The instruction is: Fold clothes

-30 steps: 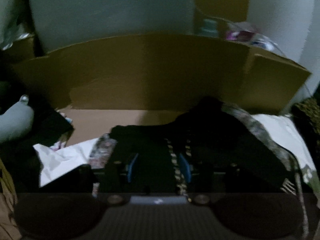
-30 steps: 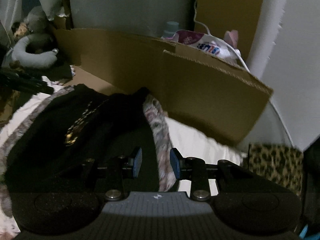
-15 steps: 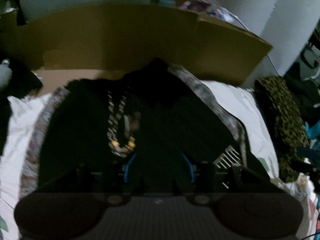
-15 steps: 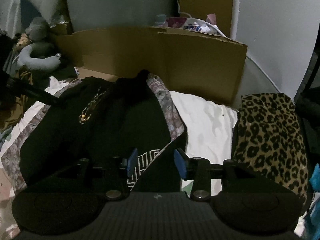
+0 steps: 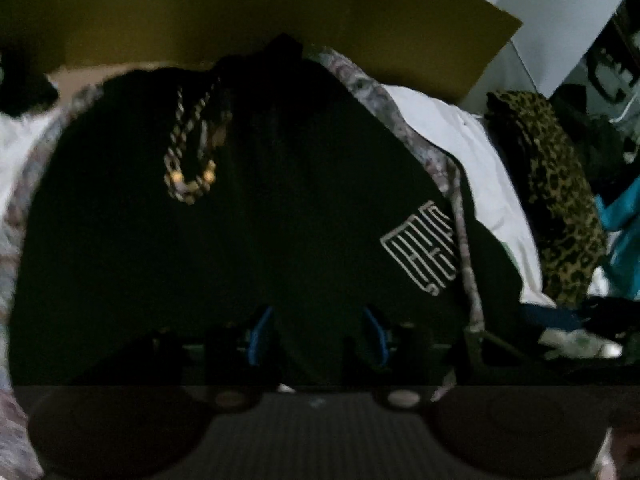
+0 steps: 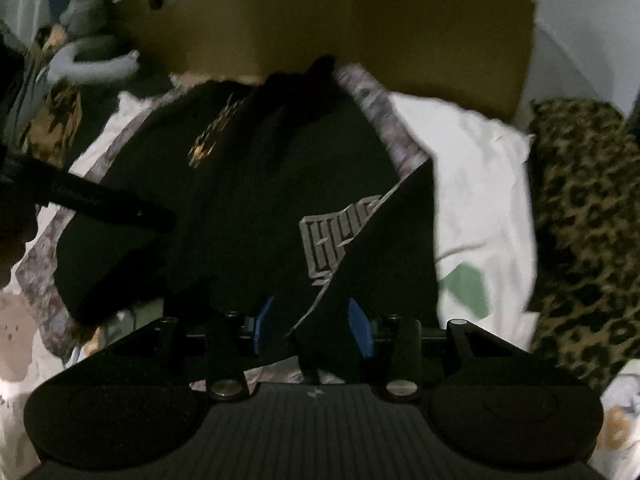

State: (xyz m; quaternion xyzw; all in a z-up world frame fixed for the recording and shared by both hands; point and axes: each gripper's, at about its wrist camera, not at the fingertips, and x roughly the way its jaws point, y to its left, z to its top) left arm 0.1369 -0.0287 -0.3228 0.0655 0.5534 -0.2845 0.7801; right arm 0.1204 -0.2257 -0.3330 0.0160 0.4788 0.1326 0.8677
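- Left wrist view: the black garment (image 5: pixel 280 220) fills the frame's centre, lying on a floral-edged cloth (image 5: pixel 384 100); the left gripper (image 5: pixel 316 332) hovers spread, nothing pinched.
- Right wrist view: the right gripper (image 6: pixel 312 324) is spread around the folded-over lower-right corner, pads not pressing.
- Risk: closing there could also catch the cloth underneath.
- The garment's long axis runs bottom to top, drawstring (image 5: pixel 188 152) end toward the cardboard (image 5: pixel 240 8).
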